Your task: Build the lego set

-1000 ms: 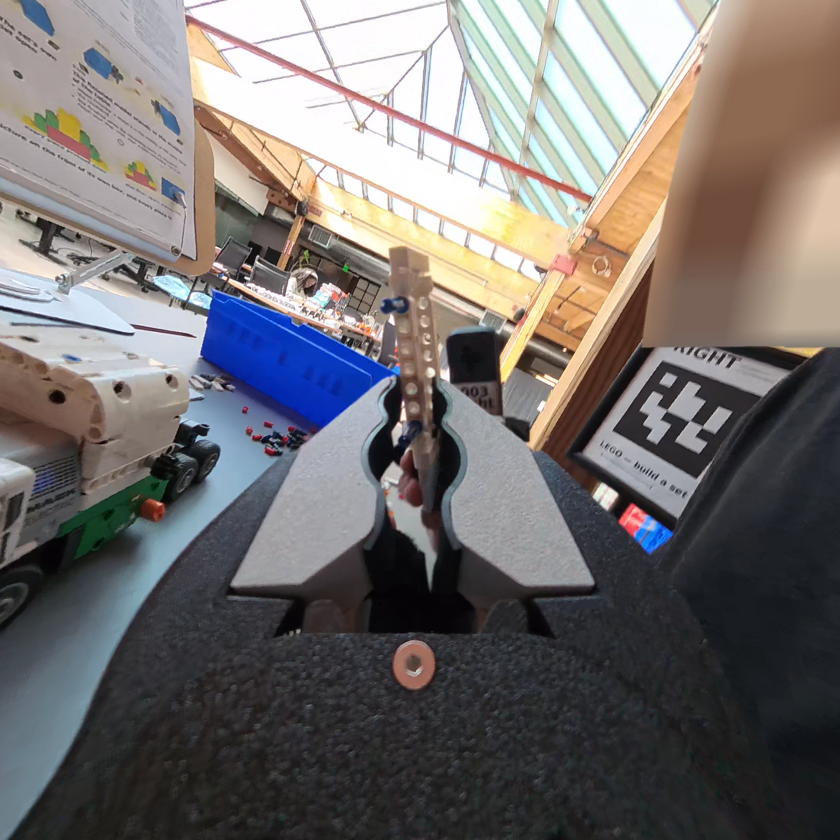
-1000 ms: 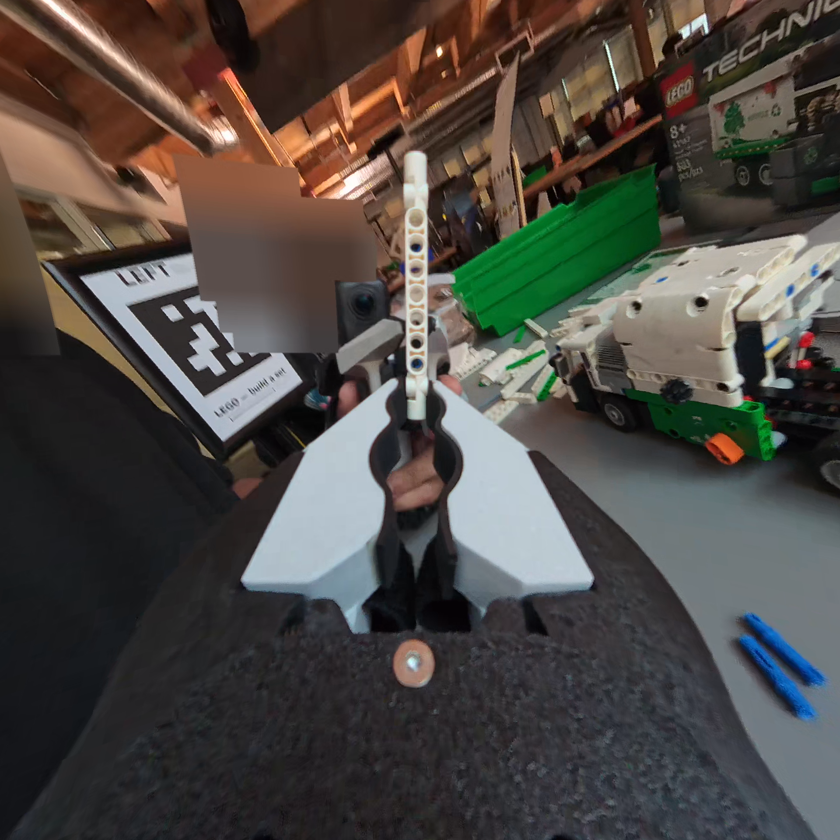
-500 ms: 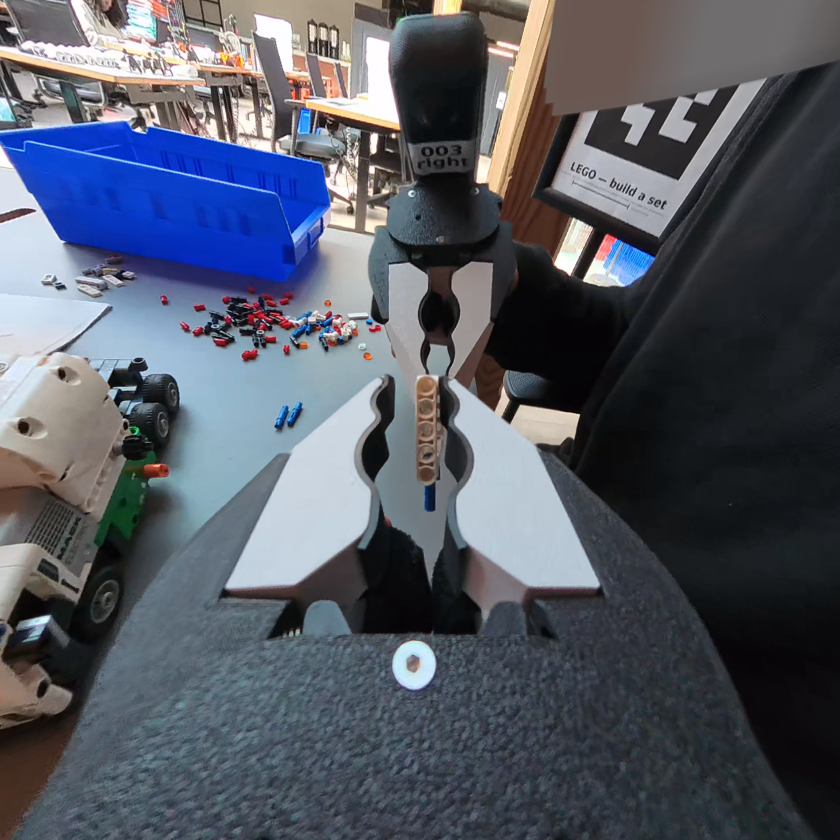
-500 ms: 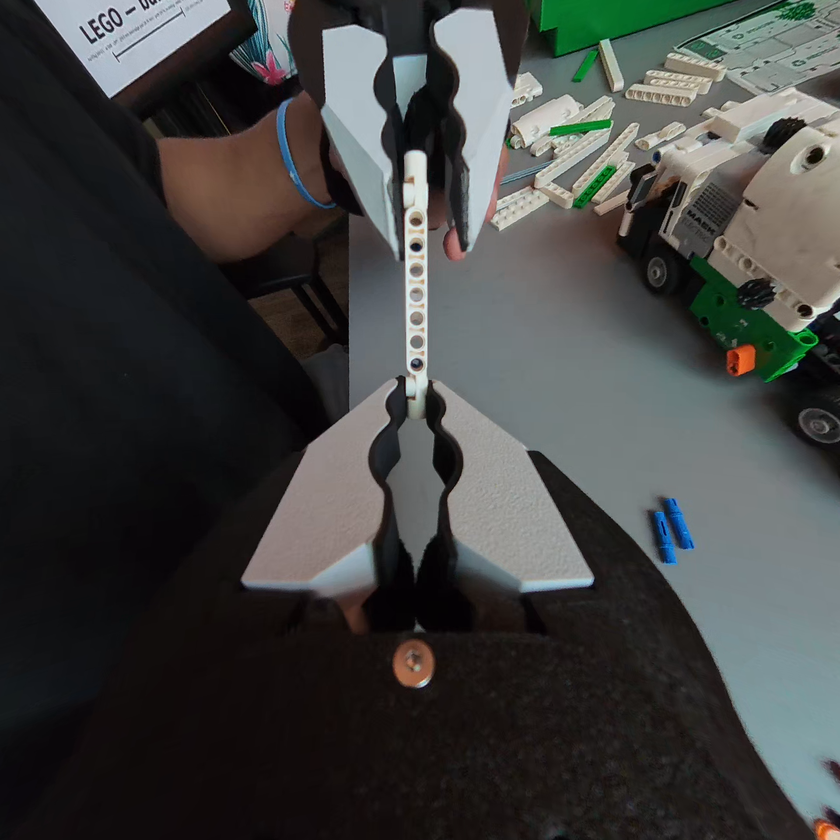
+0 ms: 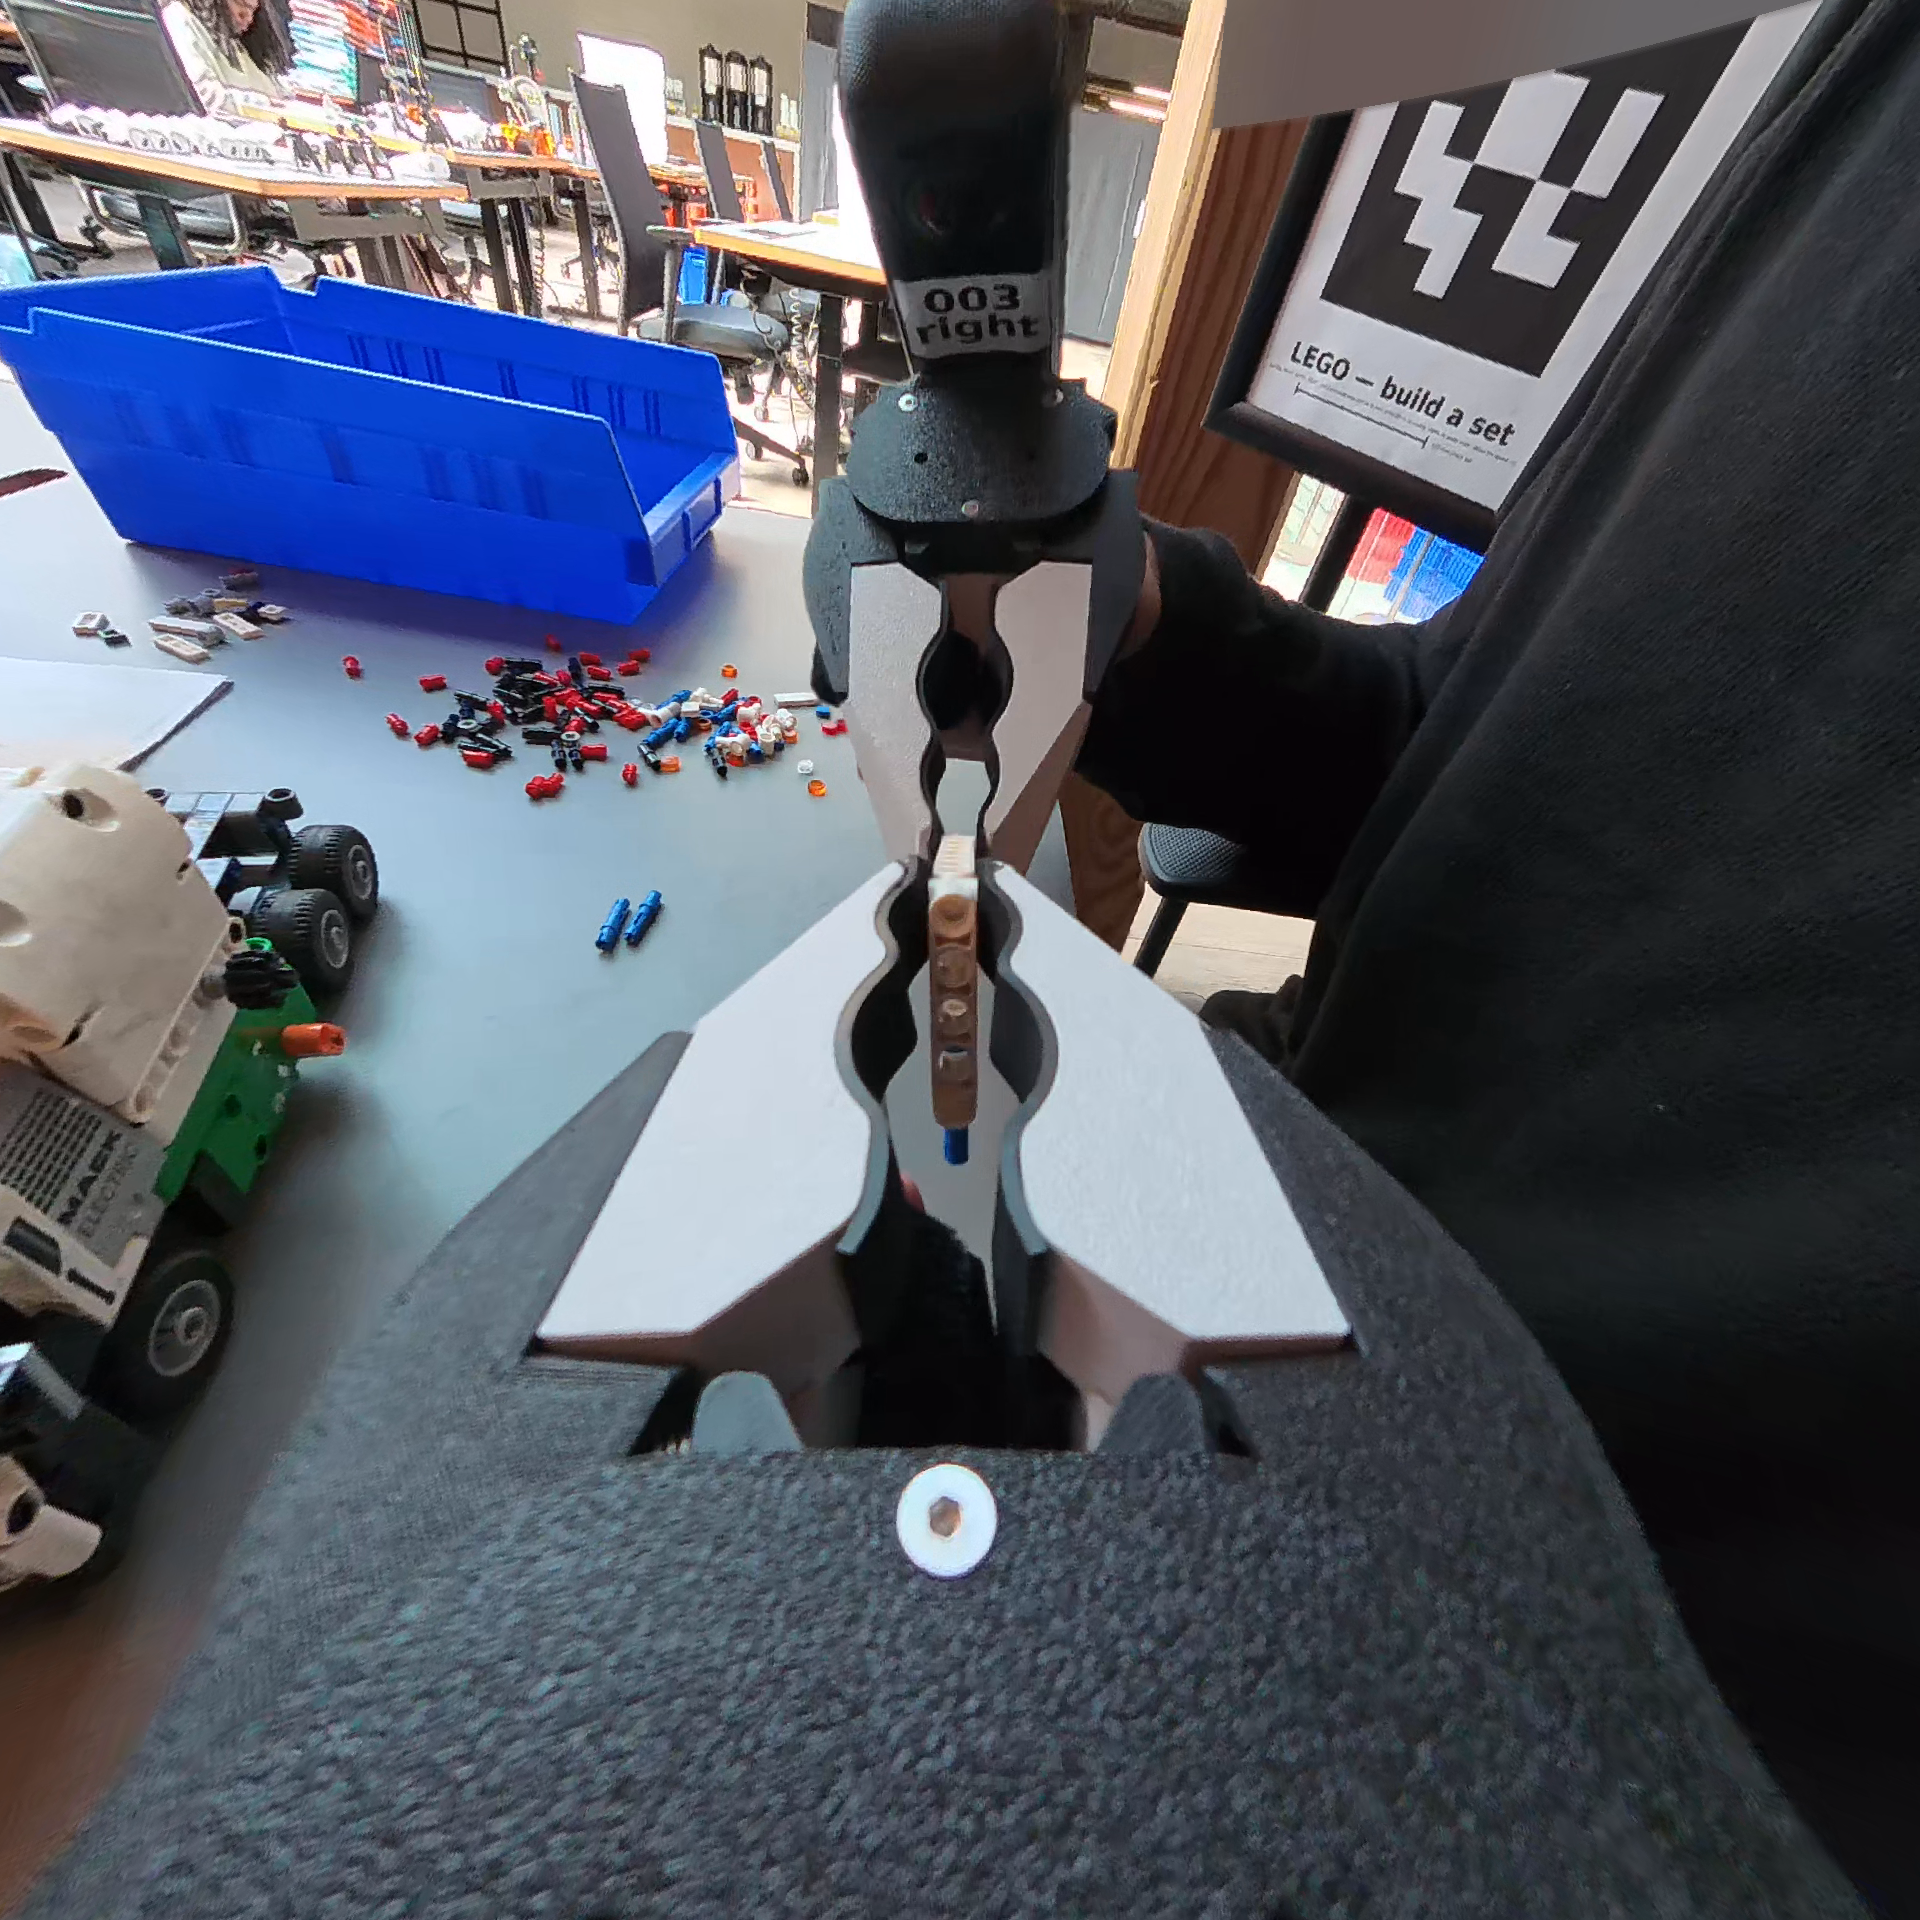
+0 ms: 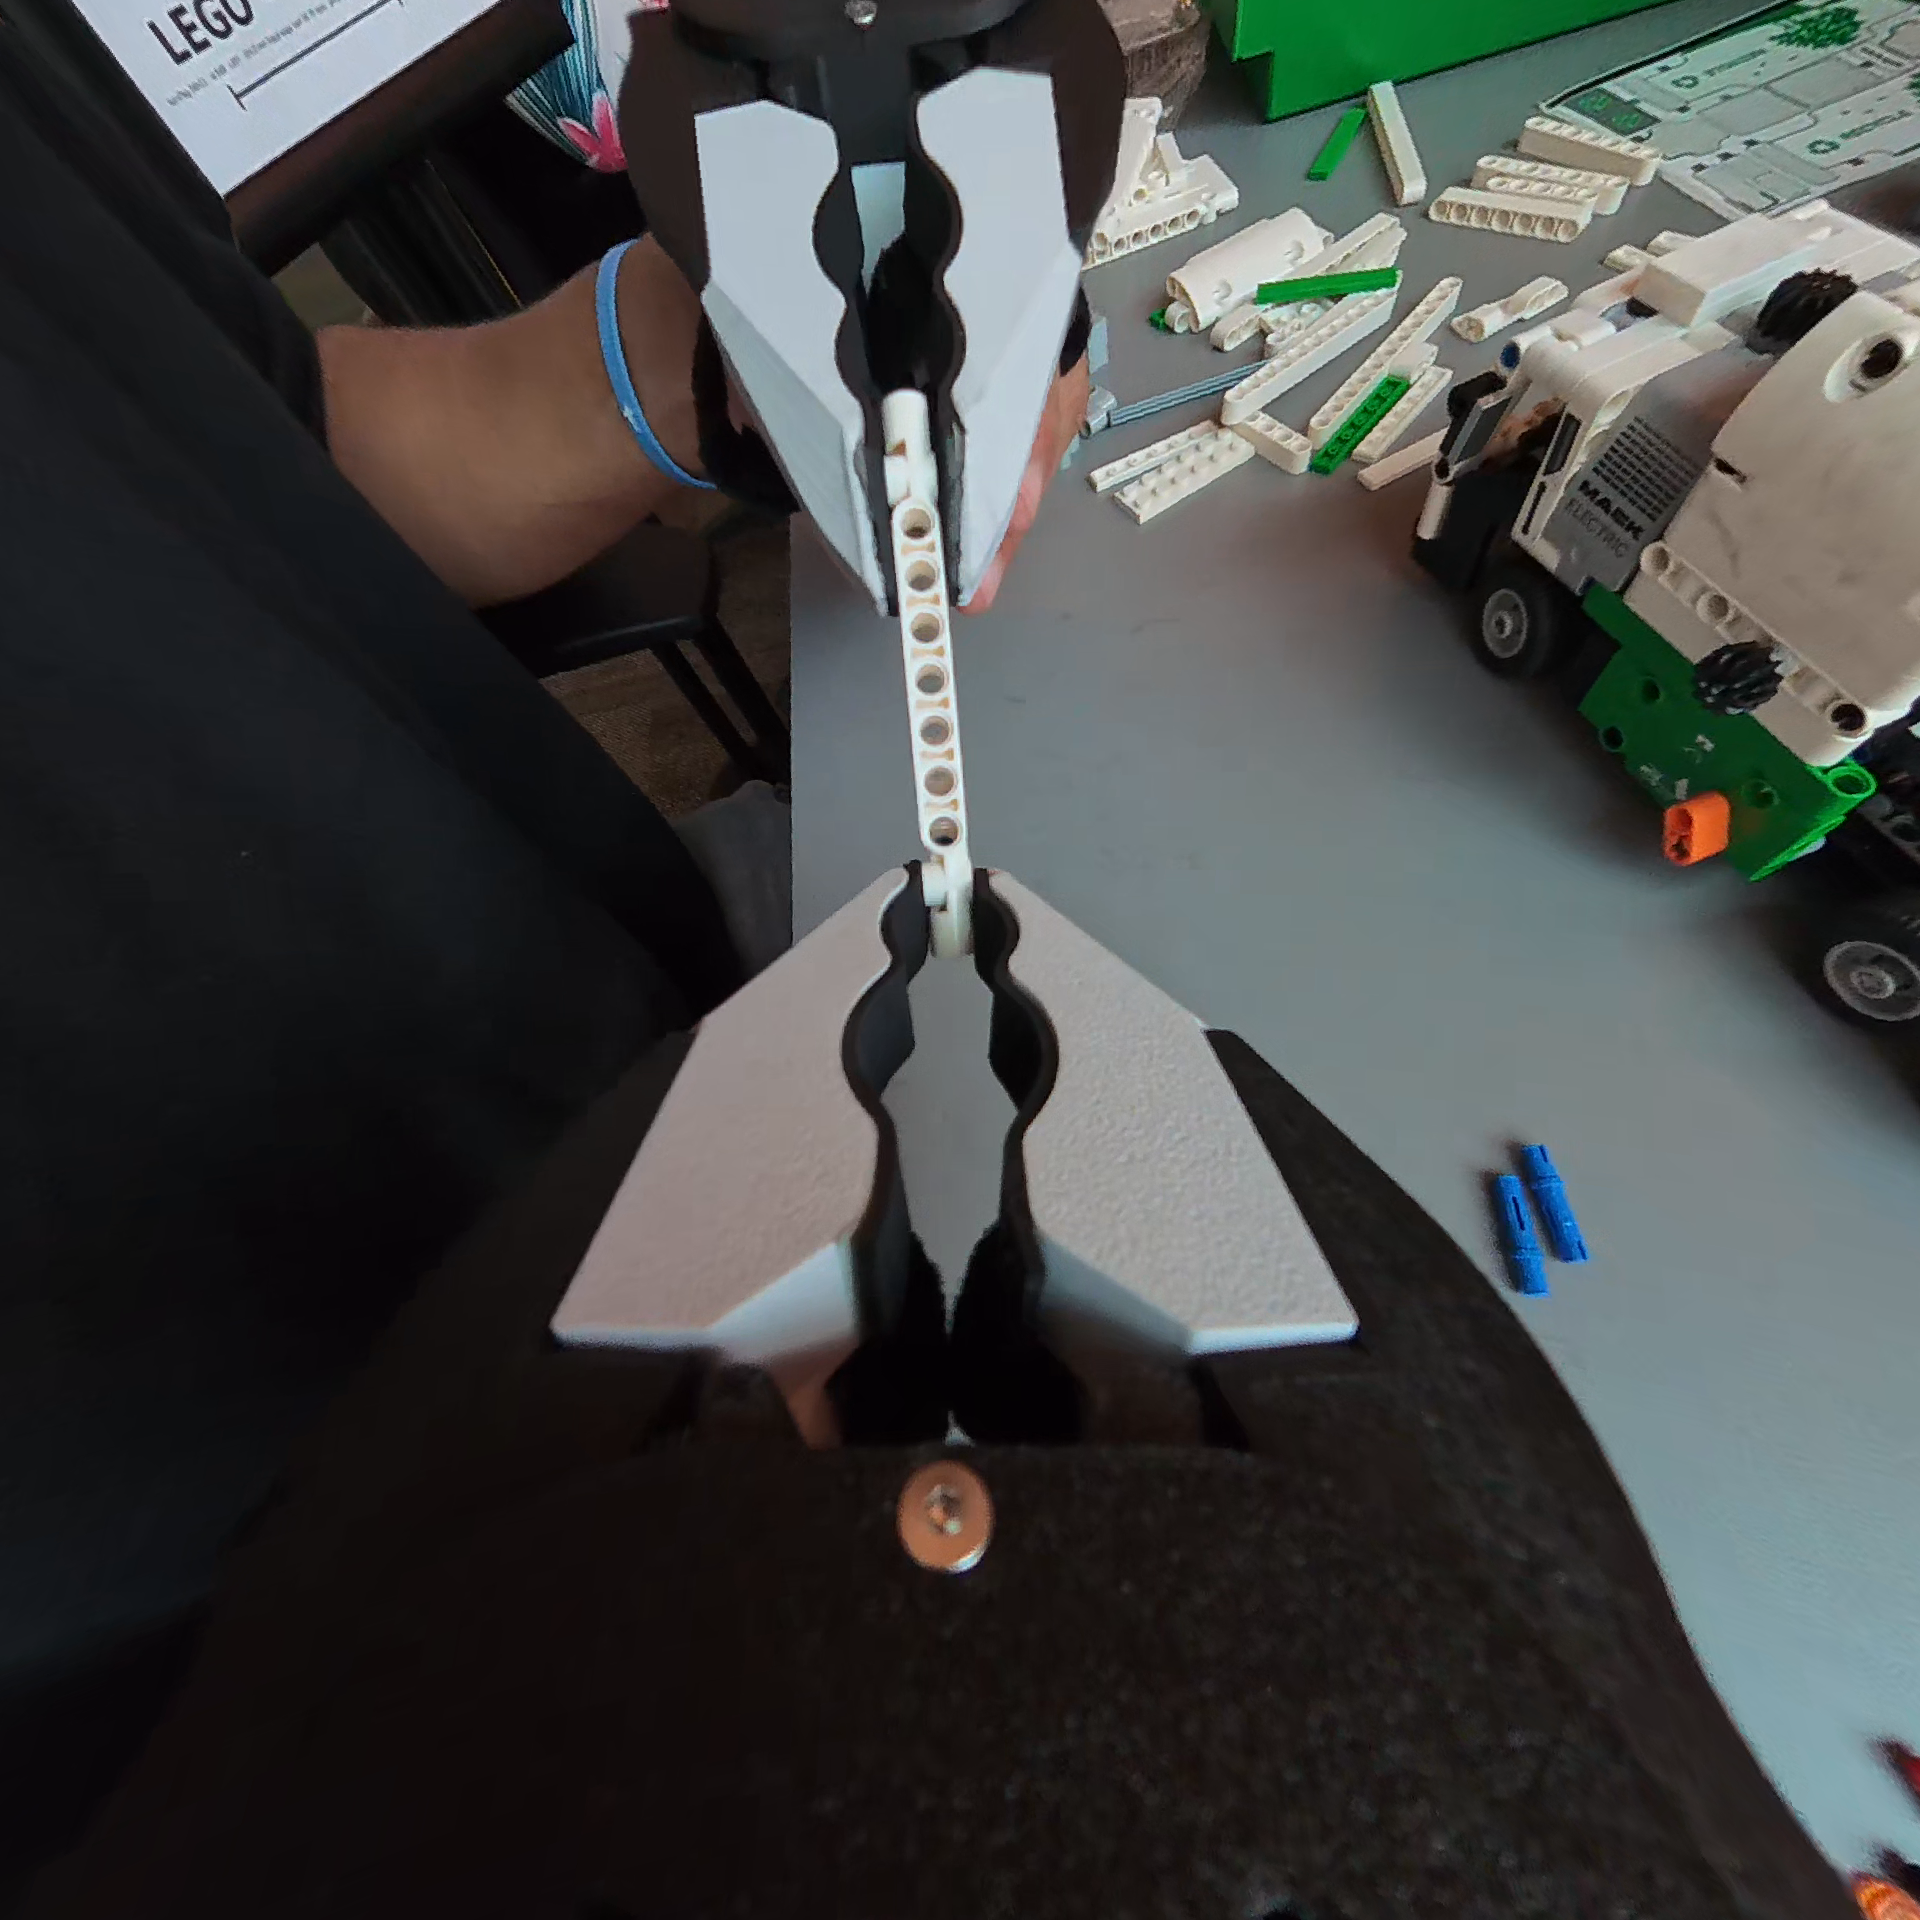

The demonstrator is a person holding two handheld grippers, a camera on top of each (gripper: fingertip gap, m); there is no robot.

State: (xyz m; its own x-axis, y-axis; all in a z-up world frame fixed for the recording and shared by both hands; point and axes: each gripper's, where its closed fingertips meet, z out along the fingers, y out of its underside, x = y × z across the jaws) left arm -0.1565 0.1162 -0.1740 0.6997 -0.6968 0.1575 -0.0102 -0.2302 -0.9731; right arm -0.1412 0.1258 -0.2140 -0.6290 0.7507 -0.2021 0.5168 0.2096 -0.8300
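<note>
A long white holed beam [image 6: 932, 707] is held at both ends between my two grippers, which face each other tip to tip above the table's near edge. My right gripper [image 6: 948, 894] is shut on its near end. My left gripper [image 5: 951, 868] is shut on the other end, which lies deep between its fingers [image 5: 954, 997]; a blue pin [image 5: 954, 1143] sticks out of that end. The left gripper also shows in the right wrist view [image 6: 914, 499], and the right gripper in the left wrist view [image 5: 961, 821]. The part-built white and green truck [image 6: 1714, 540] stands on the grey table [image 6: 1247, 831].
Two loose blue pins [image 6: 1538, 1216] lie between the truck and the grippers. Several white and green beams [image 6: 1320, 343] lie near a green bin [image 6: 1351, 42]. A blue bin [image 5: 364, 436] and a scatter of small pins [image 5: 603, 717] are on the other side. A person's dark sleeve [image 5: 1662, 935] is close. The grippers' ends are close to 5 cm from one another.
Both grippers swung down from pointing up at the ceiling to facing each other over the table edge. The beam stayed held in both. Little has moved in the last half second.
</note>
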